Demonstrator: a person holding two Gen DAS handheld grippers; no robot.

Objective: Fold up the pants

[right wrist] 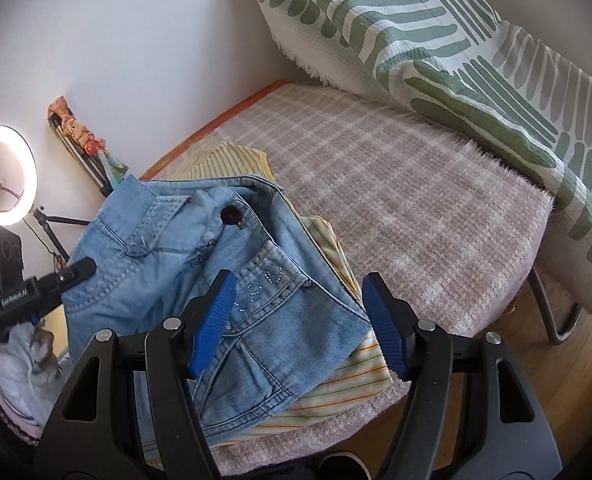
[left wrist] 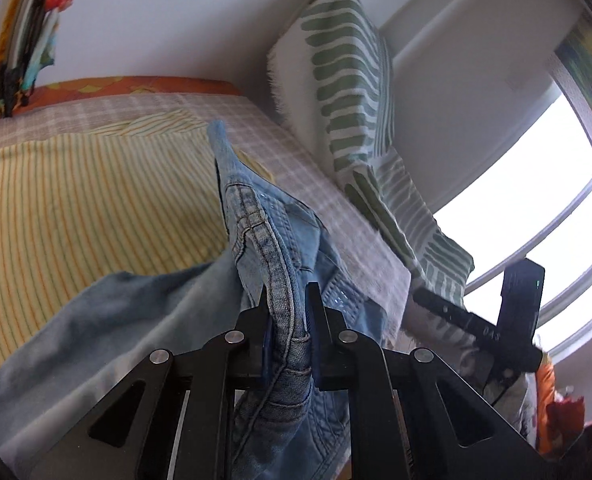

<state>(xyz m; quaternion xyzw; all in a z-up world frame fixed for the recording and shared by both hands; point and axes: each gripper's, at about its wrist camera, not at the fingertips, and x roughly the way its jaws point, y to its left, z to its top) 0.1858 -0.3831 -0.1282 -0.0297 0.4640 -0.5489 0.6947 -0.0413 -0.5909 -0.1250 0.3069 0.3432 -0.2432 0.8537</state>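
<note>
The light blue denim pants (right wrist: 215, 264) lie bunched on a yellow striped cloth (right wrist: 336, 380) on the bed, waistband and dark button facing up. My left gripper (left wrist: 289, 300) is shut on the pants' waistband seam (left wrist: 279, 280) and lifts that edge. It also shows at the left of the right wrist view (right wrist: 77, 272), touching the pants. My right gripper (right wrist: 300, 304) is open and empty, hovering just above the pants' near corner, one blue pad over the denim, the other beside it.
The bed has a pink checked cover (right wrist: 396, 200). Green-and-white patterned cushions (right wrist: 436, 52) lean on the wall at its far side. A lit ring light on a tripod (right wrist: 3, 176) stands at left. A wooden floor (right wrist: 536, 360) and metal bed leg (right wrist: 556, 312) show at right.
</note>
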